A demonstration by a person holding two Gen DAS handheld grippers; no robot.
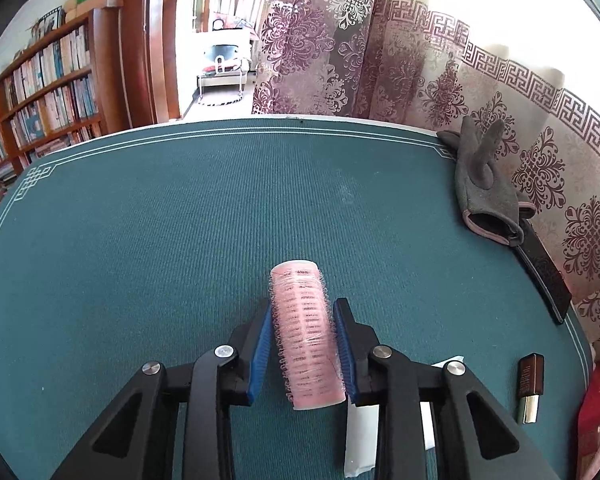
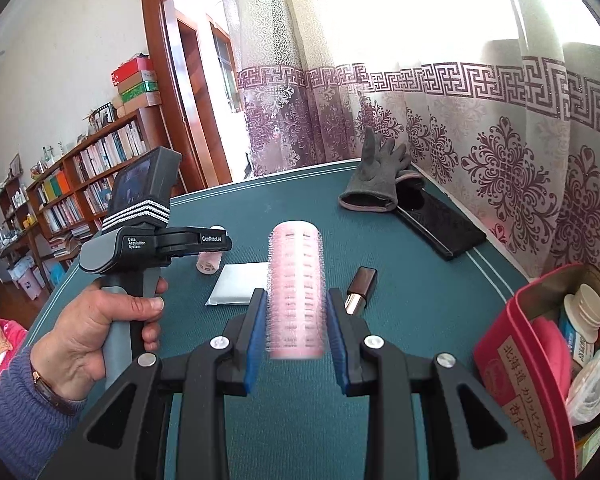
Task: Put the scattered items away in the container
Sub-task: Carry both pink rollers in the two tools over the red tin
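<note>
Above green table (image 2: pixel 300 208), each gripper clamps a pink roller lengthwise, pointing forward: left (image 1: pixel 303 340), right (image 2: pixel 296 316).

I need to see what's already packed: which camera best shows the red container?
The right wrist view: the red open-topped container shows its labelled wall and contents, including a white-capped bottle. The left wrist view catches only a cropped red sliver at its right edge.
</note>
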